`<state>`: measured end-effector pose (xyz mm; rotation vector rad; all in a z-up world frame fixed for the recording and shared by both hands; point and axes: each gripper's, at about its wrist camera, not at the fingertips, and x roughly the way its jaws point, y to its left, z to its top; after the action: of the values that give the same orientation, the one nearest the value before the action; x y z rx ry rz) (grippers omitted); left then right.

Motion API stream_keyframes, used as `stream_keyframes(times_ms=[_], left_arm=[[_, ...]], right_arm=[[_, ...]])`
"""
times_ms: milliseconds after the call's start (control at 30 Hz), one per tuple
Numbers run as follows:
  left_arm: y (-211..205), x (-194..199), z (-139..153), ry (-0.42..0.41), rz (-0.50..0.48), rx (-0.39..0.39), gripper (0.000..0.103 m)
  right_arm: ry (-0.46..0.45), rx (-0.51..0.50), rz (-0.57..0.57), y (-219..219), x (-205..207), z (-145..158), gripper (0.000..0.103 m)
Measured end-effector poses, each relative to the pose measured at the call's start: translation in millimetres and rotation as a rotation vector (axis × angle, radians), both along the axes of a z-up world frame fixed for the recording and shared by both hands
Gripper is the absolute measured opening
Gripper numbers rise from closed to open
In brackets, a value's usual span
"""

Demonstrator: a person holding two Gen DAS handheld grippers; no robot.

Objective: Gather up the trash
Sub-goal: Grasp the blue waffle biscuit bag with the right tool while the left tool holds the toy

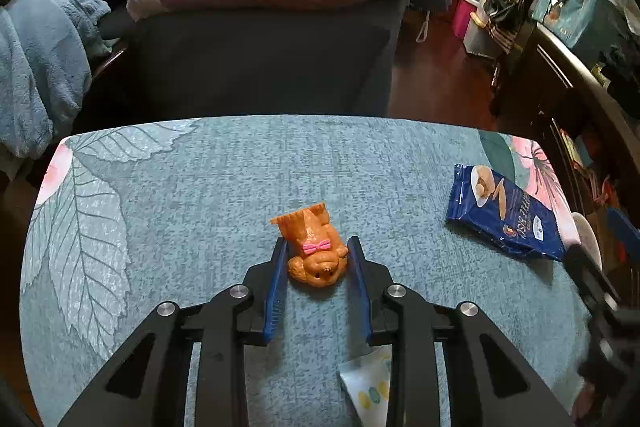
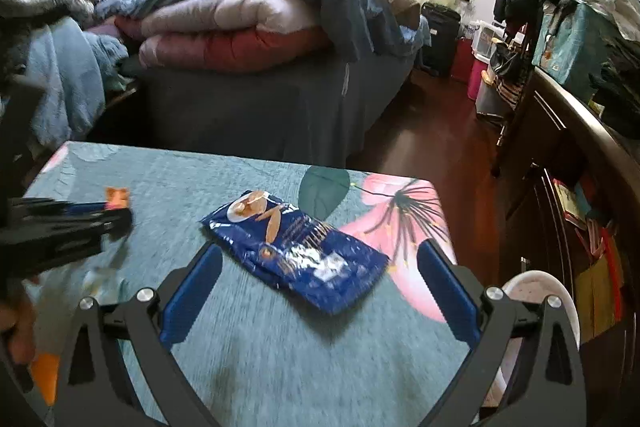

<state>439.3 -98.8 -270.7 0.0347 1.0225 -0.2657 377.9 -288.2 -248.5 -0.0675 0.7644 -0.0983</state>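
An orange toy dog [image 1: 312, 251] with a pink bow lies on the teal floral tablecloth [image 1: 200, 187]. My left gripper [image 1: 318, 245] has its blue fingers on either side of the dog's head, touching or nearly touching it. A blue biscuit wrapper [image 1: 504, 215] lies at the right; in the right wrist view the wrapper [image 2: 296, 251] lies flat between and just beyond my wide-open right gripper [image 2: 320, 259]. A small white wrapper with coloured dots [image 1: 368, 383] lies under the left gripper. The left gripper also shows blurred at the left of the right wrist view [image 2: 68, 227].
A white bin [image 2: 536, 291] stands beside the table's right edge. A bed [image 2: 260, 87] piled with folded quilts is beyond the table. A dark dresser [image 2: 560, 147] with bags and clothes lines the right side. Dark wood floor lies between.
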Motion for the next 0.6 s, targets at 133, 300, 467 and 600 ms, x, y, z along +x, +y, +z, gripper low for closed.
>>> stream_keyframes(times_ms=[133, 300, 467, 600], left_arm=[[9, -8, 11, -0.023, 0.003, -0.024, 0.030], [19, -18, 31, -0.061, -0.014, -0.046, 0.030], [20, -28, 41, -0.082, -0.040, -0.067, 0.030], [20, -31, 42, -0.083, -0.047, -0.080, 0.030]], right_arm=[[0.040, 0.015, 0.014, 5, 29, -15, 0.098], [0.083, 0.015, 0.115, 15, 50, -28, 0.099], [0.136, -0.069, 0.215, 23, 61, -40, 0.099], [0.180, 0.022, 0.237, 12, 68, -44, 0.099]])
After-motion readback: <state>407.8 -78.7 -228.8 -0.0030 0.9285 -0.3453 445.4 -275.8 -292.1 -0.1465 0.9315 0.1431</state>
